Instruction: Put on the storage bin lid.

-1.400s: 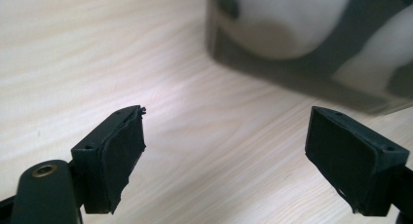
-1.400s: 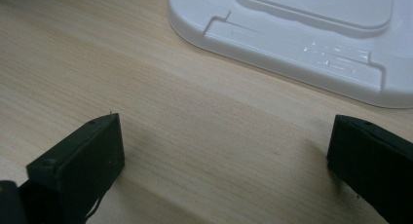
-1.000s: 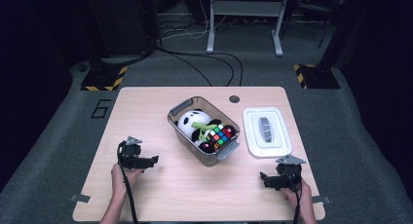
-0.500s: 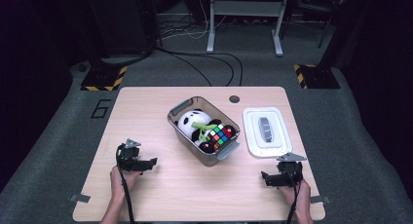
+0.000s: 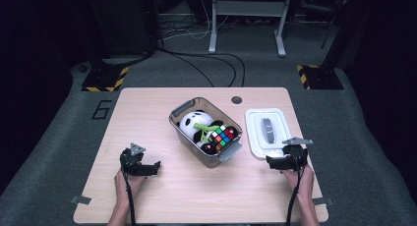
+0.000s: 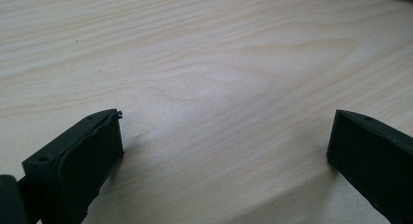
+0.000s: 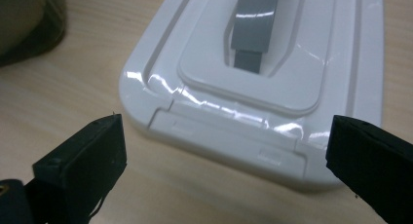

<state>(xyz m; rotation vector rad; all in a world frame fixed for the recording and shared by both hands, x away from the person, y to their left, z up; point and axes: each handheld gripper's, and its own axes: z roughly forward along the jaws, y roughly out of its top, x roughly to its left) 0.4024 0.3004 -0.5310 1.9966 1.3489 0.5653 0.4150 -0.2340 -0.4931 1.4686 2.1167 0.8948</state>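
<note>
The right claw stands wide, jaws flanking the near edge of the white lid without touching it; it has lifted and come up close since a second ago. The left claw has just opened wide over bare counter. The lid lies flat beside the open bin, so a pickup looks next.

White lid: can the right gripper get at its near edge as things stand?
Probably yes. The right gripper is open, its jaws standing either side of the white lid, whose near edge lies on bare table with nothing between.
</note>
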